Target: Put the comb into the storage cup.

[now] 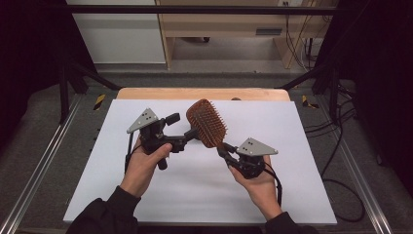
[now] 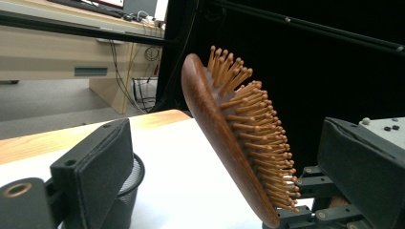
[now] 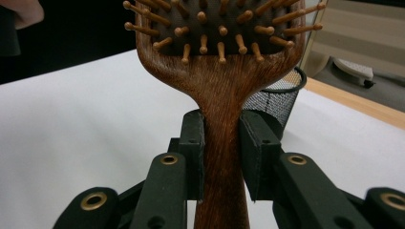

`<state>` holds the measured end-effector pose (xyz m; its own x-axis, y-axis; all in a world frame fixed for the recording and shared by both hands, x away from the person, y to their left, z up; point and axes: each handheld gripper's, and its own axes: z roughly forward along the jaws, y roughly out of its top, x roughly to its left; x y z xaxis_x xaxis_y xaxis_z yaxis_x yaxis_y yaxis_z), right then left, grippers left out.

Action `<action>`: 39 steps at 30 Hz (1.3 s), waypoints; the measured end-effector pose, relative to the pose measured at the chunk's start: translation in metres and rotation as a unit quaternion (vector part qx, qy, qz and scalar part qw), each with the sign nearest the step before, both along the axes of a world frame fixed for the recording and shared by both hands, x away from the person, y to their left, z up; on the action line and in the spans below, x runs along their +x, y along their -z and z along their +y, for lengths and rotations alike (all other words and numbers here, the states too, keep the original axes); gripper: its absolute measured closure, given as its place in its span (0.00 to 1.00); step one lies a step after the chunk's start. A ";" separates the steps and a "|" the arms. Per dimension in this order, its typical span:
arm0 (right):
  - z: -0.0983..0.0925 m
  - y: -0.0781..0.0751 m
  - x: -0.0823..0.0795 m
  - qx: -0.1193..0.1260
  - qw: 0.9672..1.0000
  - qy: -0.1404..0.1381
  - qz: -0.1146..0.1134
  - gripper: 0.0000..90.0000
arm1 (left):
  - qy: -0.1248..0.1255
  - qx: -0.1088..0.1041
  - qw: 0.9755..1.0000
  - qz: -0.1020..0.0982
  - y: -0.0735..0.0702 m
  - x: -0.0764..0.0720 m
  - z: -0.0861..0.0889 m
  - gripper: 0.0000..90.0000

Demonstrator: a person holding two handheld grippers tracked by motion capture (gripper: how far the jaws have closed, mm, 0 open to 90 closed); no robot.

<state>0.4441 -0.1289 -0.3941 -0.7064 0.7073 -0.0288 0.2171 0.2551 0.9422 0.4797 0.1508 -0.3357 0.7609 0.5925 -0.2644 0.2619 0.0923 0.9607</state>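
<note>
- The right gripper [image 1: 225,149] sits nearest the person, raised above the white board [image 1: 146,195] in the right hand [image 1: 258,183]. Its jaws are clamped on the handle of a wooden hairbrush [image 1: 207,123] — the right gripper view shows both pads [image 3: 193,143] pressing the narrow brown handle from either side.
- The hairbrush [image 3: 219,62] stands up from that grip, clear of the board, its paddle head leaning away toward the far edge with the wooden bristles facing the camera and a little to the right in the high view.
- The left gripper [image 1: 187,137], held in the left hand [image 1: 143,163], is just beside the brush's smooth back. Its jaws stand spread apart and grasp nothing; in the left gripper view the hairbrush [image 2: 234,143] rises between the two pads [image 2: 102,157], tilted, and apart from the near pad. Whether the other pad touches the bristles is hard to tell.
- Farther off, a black mesh cup [image 3: 274,102] stands on the board behind the brush — partly hidden by a jaw in the left gripper view [image 2: 129,191].
- Beyond the board lies the wooden table edge [image 1: 160,93], then a pale wooden desk [image 1: 219,24] on the floor.
</note>
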 end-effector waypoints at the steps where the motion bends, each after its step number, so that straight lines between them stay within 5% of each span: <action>1: 0.001 -0.001 -0.001 0.002 1.000 0.000 -0.002 0.81 | -0.001 -0.004 1.000 0.000 -0.001 0.000 0.000 0.06; 15: 0.015 -0.001 -0.014 0.002 1.000 -0.011 -0.013 0.81 | 0.017 -0.031 0.999 0.014 -0.010 -0.003 -0.007 0.08; 25: 0.020 0.002 -0.017 0.001 1.000 -0.019 -0.018 0.81 | 0.011 -0.072 0.996 0.044 -0.011 0.000 0.001 0.31; 39: 0.021 0.001 -0.018 0.008 0.999 -0.020 -0.025 0.81 | 0.016 -0.084 0.994 0.073 -0.010 0.002 -0.002 0.46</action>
